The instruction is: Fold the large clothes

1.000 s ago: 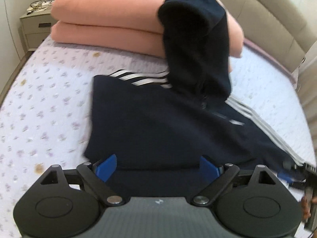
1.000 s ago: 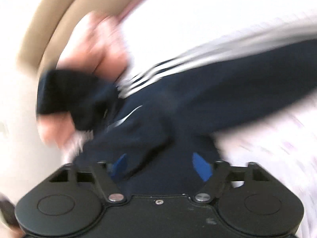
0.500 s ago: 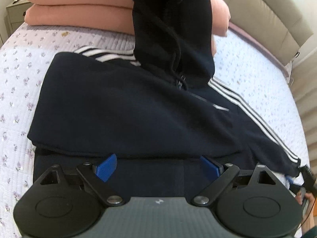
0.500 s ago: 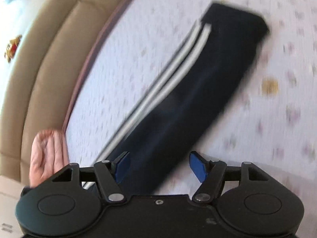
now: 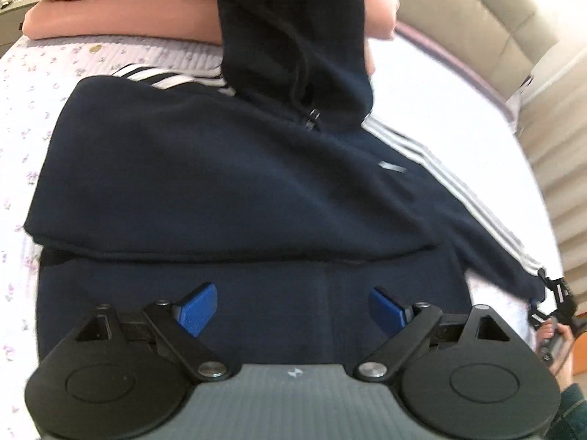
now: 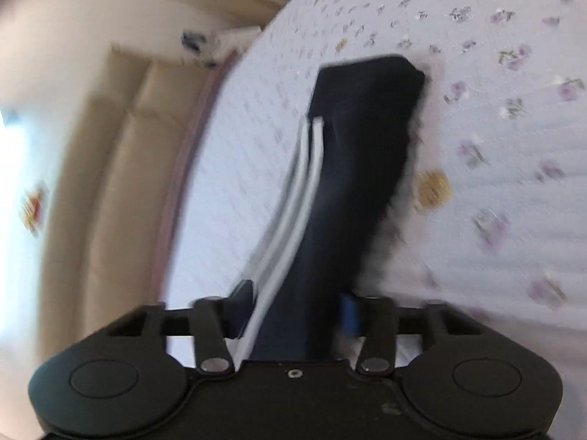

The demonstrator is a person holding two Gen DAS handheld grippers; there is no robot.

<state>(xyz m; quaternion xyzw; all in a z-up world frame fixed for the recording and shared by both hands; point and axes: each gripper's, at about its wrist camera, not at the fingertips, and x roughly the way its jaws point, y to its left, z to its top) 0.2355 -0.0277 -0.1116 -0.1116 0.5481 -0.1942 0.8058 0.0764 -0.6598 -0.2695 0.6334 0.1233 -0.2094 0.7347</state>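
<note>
A navy hoodie [image 5: 220,183] with white stripes lies flat on the bed, its hood [image 5: 293,36] draped up against a pink stack. My left gripper [image 5: 291,293] hangs open just above the hoodie's lower hem, with nothing between its blue pads [image 5: 196,306]. The striped sleeve [image 5: 477,227] stretches out to the right. In the right wrist view that sleeve [image 6: 352,168] runs away to its cuff and passes between the fingers of my right gripper [image 6: 295,300]. Its jaws are closing beside the cloth's edges, and no squeeze on it shows. A hand [image 5: 557,352] shows at the left wrist view's right edge.
Two folded pink blankets [image 5: 121,11] are stacked at the head of the bed. A beige padded headboard [image 5: 477,11] runs behind them. The floral sheet [image 5: 22,110] lies bare to the left of the hoodie and around the sleeve [image 6: 513,146]. A nightstand [image 5: 11,0] stands at the far left.
My left gripper came lower and closer over the hoodie's hem. My right gripper swung from the hoodie's body to the sleeve, dropped onto it, and its jaws narrowed around it.
</note>
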